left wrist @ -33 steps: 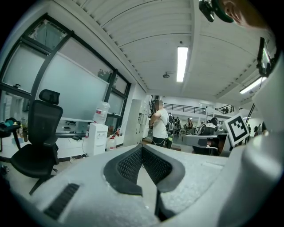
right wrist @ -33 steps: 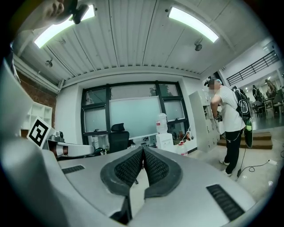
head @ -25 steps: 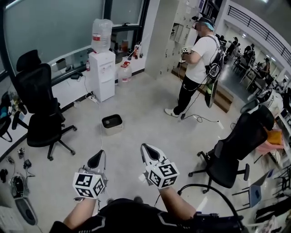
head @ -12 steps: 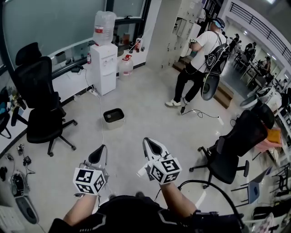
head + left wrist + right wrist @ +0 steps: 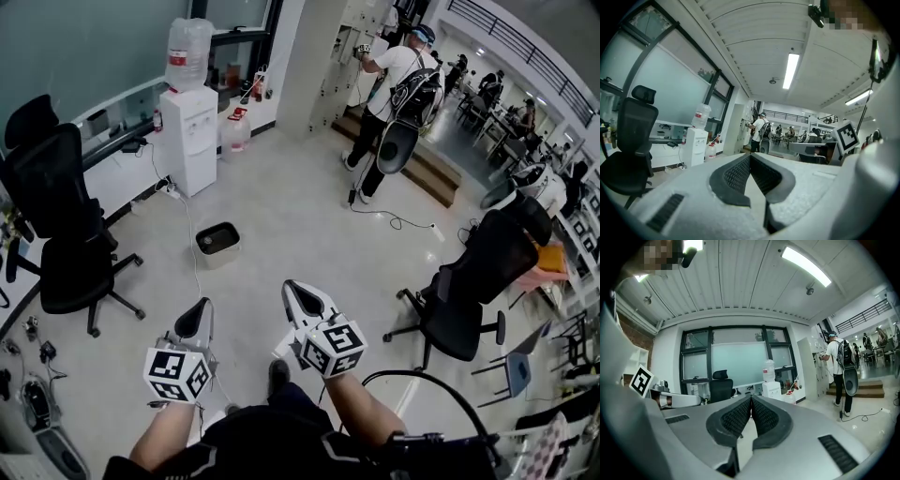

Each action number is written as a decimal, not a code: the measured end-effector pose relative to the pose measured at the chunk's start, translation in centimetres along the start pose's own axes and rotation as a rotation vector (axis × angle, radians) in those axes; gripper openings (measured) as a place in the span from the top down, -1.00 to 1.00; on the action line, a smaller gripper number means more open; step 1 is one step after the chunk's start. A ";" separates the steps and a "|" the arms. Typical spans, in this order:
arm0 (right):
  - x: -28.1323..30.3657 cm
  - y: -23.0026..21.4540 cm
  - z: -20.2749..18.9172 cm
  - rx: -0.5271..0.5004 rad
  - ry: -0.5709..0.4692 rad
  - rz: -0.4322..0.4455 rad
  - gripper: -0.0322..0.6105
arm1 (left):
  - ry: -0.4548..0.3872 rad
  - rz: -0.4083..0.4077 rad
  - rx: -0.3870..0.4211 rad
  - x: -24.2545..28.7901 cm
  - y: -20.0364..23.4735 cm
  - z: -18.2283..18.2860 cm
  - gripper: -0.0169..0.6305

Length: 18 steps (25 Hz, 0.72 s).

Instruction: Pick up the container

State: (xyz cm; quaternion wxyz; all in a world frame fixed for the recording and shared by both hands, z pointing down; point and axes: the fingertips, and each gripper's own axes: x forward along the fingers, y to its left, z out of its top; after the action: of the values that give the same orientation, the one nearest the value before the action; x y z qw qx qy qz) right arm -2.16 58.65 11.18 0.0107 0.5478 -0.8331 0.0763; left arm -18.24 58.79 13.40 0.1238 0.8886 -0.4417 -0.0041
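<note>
Head view looks down; both gripper views look level; all share water dispenser (image 5: 188, 131).

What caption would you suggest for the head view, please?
Left gripper and right gripper, both shut and empty, face a container on the floor near a water dispenser.

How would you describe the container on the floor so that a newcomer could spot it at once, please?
Find the white water dispenser against the window wall, with a bottle on top. On the grey floor in front of it sits the container, beside a thin white cable. It is the only low, pale, rounded tub with a dark inside.
</note>
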 end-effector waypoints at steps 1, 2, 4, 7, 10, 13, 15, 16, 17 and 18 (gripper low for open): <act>0.6 -0.5 0.1 0.001 -0.003 0.004 0.88 | 0.000 -0.001 0.002 0.8 0.2 0.1 0.93; 1.2 -1.1 0.2 0.007 -0.006 0.006 0.88 | 0.000 0.000 0.005 1.6 0.4 0.2 0.93; 2.6 -2.6 0.1 0.025 -0.009 0.008 0.88 | -0.002 0.009 0.007 3.5 0.9 0.5 0.93; 4.5 -5.0 0.1 0.017 -0.005 0.022 0.88 | -0.018 0.027 -0.005 6.2 1.5 1.0 0.93; 7.1 -7.3 0.6 -0.007 -0.007 0.049 0.88 | -0.022 0.043 0.005 9.2 2.4 1.8 0.93; 9.3 -10.0 1.4 -0.013 -0.005 0.074 0.88 | -0.018 0.057 -0.006 12.7 2.8 2.4 0.93; 10.5 -12.1 2.1 -0.020 -0.006 0.082 0.88 | -0.024 0.056 -0.003 15.0 2.6 3.2 0.93; 11.2 -13.0 2.4 -0.018 -0.008 0.087 0.88 | -0.028 0.060 0.000 16.1 2.7 3.6 0.93; 11.9 -13.9 2.7 -0.014 -0.011 0.093 0.88 | -0.031 0.066 0.000 17.1 2.8 3.9 0.93; 12.5 -14.8 2.9 -0.009 -0.015 0.100 0.88 | -0.031 0.074 -0.003 18.1 3.0 4.1 0.93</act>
State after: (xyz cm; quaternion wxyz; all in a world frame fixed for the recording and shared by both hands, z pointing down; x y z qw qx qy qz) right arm 6.53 41.12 11.26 0.0032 0.5058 -0.8599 0.0689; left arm -10.03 41.90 11.99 0.1181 0.8714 -0.4760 -0.0140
